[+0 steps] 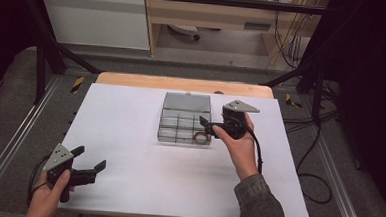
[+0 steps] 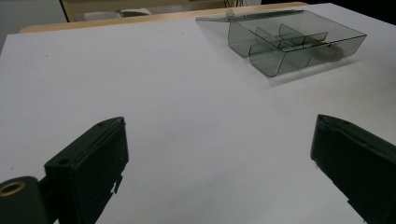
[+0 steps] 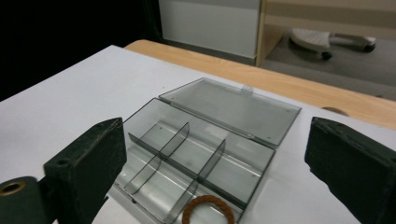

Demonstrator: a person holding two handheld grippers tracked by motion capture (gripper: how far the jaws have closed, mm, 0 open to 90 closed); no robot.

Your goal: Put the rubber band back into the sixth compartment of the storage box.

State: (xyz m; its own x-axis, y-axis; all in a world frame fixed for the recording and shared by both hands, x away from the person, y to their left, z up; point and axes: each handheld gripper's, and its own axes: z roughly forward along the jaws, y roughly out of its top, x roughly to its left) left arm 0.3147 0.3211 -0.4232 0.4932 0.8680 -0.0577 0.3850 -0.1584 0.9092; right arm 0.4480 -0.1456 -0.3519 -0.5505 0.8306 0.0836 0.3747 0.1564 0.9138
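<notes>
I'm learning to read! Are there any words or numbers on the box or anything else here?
None can be read.
The clear box, its open lid and the brown ring in it bear no writing.
The yellow-and-black floor marks are stripes, not letters.
A small label on the far shelf is too blurred to read.

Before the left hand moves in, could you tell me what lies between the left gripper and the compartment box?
Nothing: in the left gripper view, bare white table runs from the open left gripper to the compartment box.
</notes>
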